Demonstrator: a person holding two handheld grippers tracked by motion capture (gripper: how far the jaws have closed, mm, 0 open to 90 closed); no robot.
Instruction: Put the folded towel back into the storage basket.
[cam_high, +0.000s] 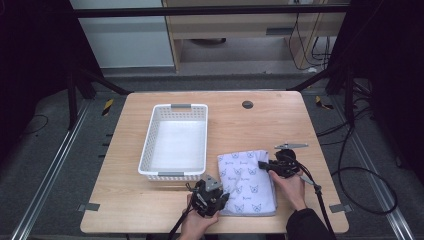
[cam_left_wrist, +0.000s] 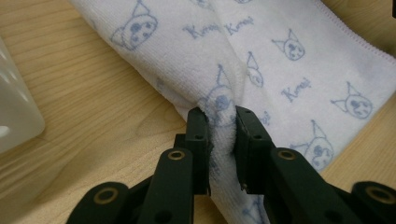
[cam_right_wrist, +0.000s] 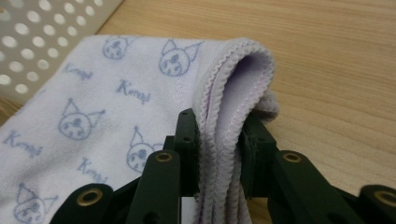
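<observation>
white basket (cam_high: 175, 142) sits just beside the tool-pinched towel (cam_high: 247, 182).

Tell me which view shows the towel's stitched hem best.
The right gripper view: the towel's stitched hem sits close up, layers folded over between the right gripper jaws. The left gripper view catches a thin strip of hem at the towel's far edge. The high view gives the folded towel's outline, stitching too small to see.

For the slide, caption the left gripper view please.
Left gripper shut on a bunched fold of the towel, on the table.
</observation>
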